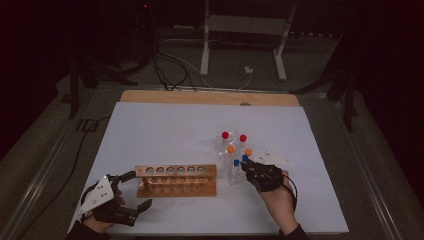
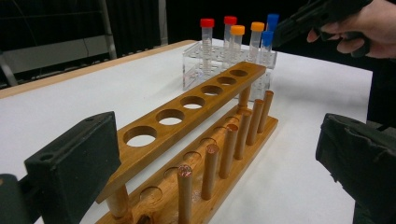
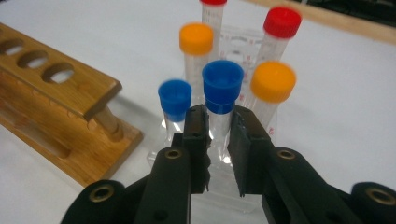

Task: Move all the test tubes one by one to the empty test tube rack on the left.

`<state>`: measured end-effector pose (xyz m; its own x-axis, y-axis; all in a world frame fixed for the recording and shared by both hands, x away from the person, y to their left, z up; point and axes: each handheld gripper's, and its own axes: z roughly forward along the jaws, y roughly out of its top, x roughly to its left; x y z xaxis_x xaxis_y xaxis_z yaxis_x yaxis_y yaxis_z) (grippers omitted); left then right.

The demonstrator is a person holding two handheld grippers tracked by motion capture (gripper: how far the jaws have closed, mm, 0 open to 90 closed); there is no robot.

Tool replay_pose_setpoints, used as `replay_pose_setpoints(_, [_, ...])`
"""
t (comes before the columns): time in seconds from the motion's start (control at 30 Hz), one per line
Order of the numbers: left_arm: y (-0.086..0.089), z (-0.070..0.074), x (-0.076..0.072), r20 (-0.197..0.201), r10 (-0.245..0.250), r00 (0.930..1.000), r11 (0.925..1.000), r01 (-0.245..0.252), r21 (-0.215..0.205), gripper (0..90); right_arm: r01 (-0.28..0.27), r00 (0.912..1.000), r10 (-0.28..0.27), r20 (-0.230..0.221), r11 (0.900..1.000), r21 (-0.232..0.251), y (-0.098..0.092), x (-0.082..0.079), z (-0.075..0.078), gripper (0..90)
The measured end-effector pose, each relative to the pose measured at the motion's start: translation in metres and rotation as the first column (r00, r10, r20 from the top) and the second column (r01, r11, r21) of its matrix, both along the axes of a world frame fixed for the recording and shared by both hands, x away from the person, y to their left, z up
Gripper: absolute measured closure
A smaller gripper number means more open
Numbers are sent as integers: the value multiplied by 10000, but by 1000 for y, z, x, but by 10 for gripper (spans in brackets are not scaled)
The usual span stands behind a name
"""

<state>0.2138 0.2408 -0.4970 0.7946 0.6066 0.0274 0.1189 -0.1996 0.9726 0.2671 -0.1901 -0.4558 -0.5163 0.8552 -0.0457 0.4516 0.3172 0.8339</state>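
Observation:
A wooden tube rack (image 1: 177, 180) with a row of empty holes lies near the table's front. My left gripper (image 1: 137, 190) stands open at its left end, one jaw on each side and apart from the wood (image 2: 196, 100). A clear plastic rack (image 1: 225, 150) just right of it holds tubes with red, orange and blue caps. My right gripper (image 3: 218, 126) is shut on a blue-capped tube (image 3: 222, 86) just below its cap; the tube stands upright in the clear rack. A second blue-capped tube (image 3: 174, 100) stands to its left.
Two orange-capped tubes (image 3: 273, 81) and two red-capped tubes (image 3: 281, 22) stand close behind the held one. The white table sheet (image 1: 165, 130) stretches back to a wooden edge (image 1: 210, 97). Beyond it are cables and a metal stand (image 1: 245, 30) on the floor.

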Motion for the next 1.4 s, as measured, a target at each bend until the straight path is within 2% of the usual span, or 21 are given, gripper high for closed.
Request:
replay_pose_setpoints(0.37, [0,0,0,27,24,10000,10000,-24,50,5,-114,9961,91,883,9996,262,-5,-16,24,765])
replay_pose_setpoints(0.6, [1,4,-1,-11,-23,10000,10000,23,-41,5,-383,9919,330,1225,9984,418,-6,-27,40,765])
replay_pose_setpoints(0.87, [-3,13,-5,-120,-243,9996,9997,243,-31,5,-1153,9885,1116,1022,9928,309,6,-37,41,765])
replay_pose_setpoints(0.97, [-7,17,-7,38,-292,9996,9995,291,143,6,-1435,9863,1408,858,9893,263,12,-39,39,765])
replay_pose_setpoints(1.07, [-13,24,-7,-176,-541,9984,9984,544,162,6,-1639,9841,1618,733,9862,242,16,-41,36,765])
replay_pose_setpoints(1.17, [-18,28,-8,-344,-588,9977,9981,594,166,6,-1794,9821,1777,621,9835,225,18,-41,34,765])
replay_pose_setpoints(1.27, [-25,34,-8,-366,-799,9961,9963,809,283,6,-2041,9782,2033,429,9788,144,24,-42,29,765])
replay_pose_setpoints(1.4, [-39,45,-7,-540,-1342,9895,9906,1354,197,6,-2299,9729,2297,268,9732,32,30,-43,24,765])
